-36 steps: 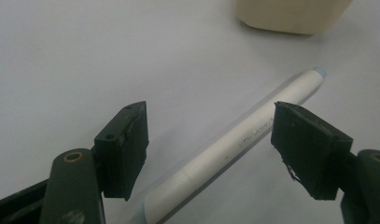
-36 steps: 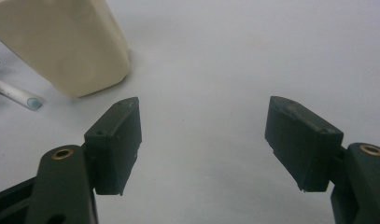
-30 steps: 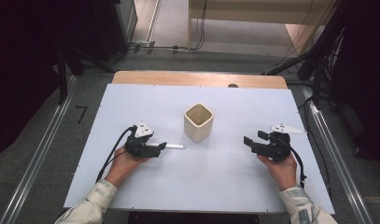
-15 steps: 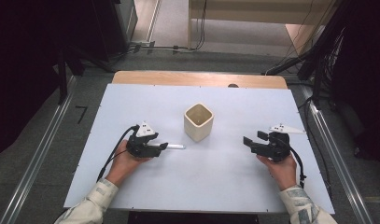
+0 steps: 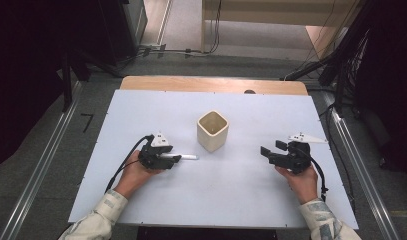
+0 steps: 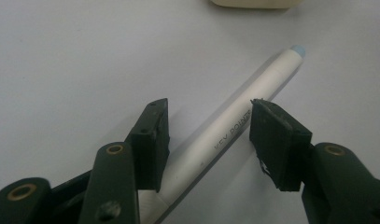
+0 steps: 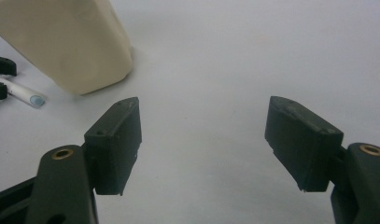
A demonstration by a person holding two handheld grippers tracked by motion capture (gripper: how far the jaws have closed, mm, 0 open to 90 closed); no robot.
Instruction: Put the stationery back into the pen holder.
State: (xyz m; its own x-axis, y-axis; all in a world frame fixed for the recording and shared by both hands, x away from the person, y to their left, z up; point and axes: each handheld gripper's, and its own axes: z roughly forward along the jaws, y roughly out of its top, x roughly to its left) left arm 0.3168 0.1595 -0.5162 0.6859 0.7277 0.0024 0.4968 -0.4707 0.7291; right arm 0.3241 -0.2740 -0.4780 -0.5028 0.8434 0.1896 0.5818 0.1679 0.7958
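A white pen (image 5: 189, 157) with a pale blue tip lies flat on the white table (image 5: 241, 200), left of a cream square cup (image 5: 212, 130). My left gripper (image 5: 177, 159) rests over the pen's rear half. In the left gripper view the pen (image 6: 271, 74) runs diagonally between the pads (image 6: 152, 140). The jaws have just been closing, but a gap still shows around the pen, so they are open. My right gripper (image 5: 271, 148) sits on the table right of the cup, open and empty (image 7: 204, 126). Its view shows the cup (image 7: 61, 42) and the pen tip (image 7: 34, 99) at upper left.
The cup stands upright near the table's middle, a short way beyond the pen tip. A wooden strip (image 5: 211, 84) borders the table's far edge. Metal rails (image 5: 41, 165) run along both sides. Cables trail from both grippers toward the person's forearms.
The left gripper's jaws have drawn a little closer around the pen. Both hands, the pen and the cup stay where they were.
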